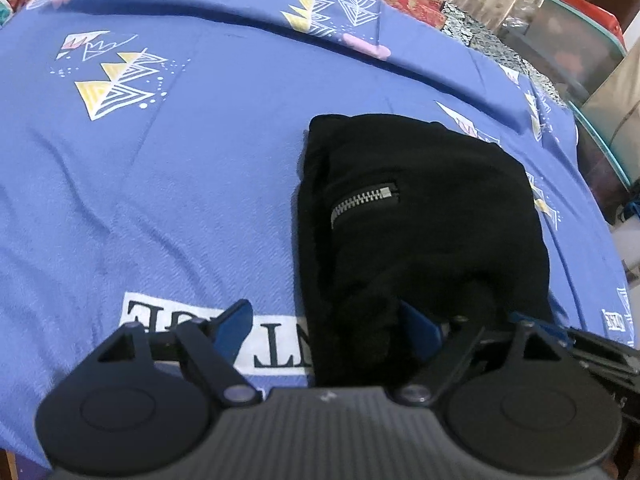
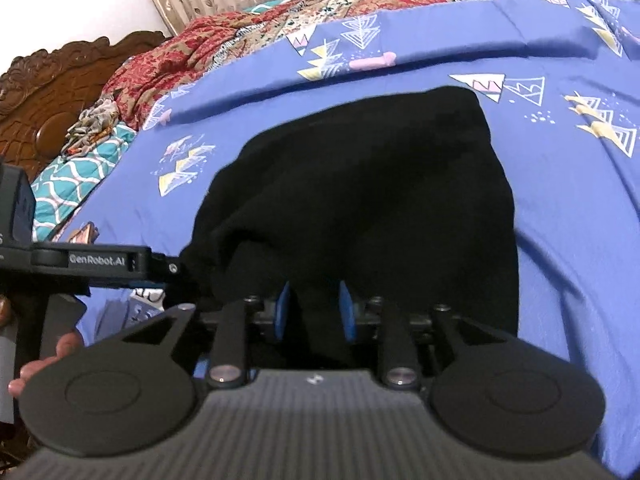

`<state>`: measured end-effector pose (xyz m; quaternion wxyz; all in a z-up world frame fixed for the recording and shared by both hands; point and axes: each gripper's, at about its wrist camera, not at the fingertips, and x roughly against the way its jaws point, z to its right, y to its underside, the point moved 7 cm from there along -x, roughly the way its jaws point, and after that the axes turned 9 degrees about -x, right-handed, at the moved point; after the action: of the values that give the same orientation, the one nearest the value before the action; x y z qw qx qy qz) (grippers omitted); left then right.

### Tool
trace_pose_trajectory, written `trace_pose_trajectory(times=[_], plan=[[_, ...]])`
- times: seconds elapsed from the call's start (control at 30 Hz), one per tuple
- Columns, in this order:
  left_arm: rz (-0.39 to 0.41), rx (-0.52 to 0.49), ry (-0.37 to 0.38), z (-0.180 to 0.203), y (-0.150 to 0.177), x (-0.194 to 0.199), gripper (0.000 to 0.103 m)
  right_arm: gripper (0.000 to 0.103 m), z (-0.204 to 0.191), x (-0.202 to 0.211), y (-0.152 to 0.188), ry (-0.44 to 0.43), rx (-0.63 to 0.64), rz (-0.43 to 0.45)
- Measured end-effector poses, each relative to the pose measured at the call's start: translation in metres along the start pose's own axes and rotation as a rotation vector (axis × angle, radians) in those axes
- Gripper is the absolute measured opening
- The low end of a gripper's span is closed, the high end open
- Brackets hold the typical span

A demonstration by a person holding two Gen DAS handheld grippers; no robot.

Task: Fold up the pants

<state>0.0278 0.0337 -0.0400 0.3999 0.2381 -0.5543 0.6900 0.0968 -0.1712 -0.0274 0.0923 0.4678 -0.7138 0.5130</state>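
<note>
Black pants lie folded into a compact bundle on the blue bedsheet, a silver zipper facing up. My left gripper is open, its blue pads spread wide, with the near left edge of the pants between them. In the right wrist view the pants fill the middle. My right gripper is shut on the near edge of the black fabric, which bunches between its blue pads. The left gripper's body shows at the left of that view, touching the pants' corner.
The sheet has triangle prints and a white text label. A red patterned quilt and teal cloth lie at the far side by a carved wooden headboard. Curtains and storage bins stand beyond the bed's right edge.
</note>
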Motion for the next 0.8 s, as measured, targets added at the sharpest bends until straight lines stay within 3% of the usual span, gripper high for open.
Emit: trace_pose_trajectory(times=[0.23,0.3,0.37,0.47,0.6,0.8], plan=[[0.029,0.007,0.017,0.002,-0.002,0.013,0.084,0.033,0.008,0.008,0.004,0.004,-0.036,-0.002],[0.071,0.009,0.051,0.003,-0.008,0.025,0.086,0.033,0.011,0.017,-0.001,-0.014,-0.063,0.024],[0.104,0.026,0.083,0.003,-0.015,0.033,0.096,0.035,0.016,0.026,-0.006,-0.024,-0.091,0.062],[0.128,0.043,0.089,0.000,-0.025,0.037,0.097,0.040,0.033,0.039,-0.016,-0.016,-0.154,0.121],[0.100,0.070,0.095,-0.003,-0.034,0.024,0.103,0.061,0.072,0.047,-0.027,0.012,-0.305,0.165],[0.029,0.125,0.156,-0.009,-0.033,0.001,0.103,0.077,0.110,0.043,-0.021,-0.010,-0.474,0.127]])
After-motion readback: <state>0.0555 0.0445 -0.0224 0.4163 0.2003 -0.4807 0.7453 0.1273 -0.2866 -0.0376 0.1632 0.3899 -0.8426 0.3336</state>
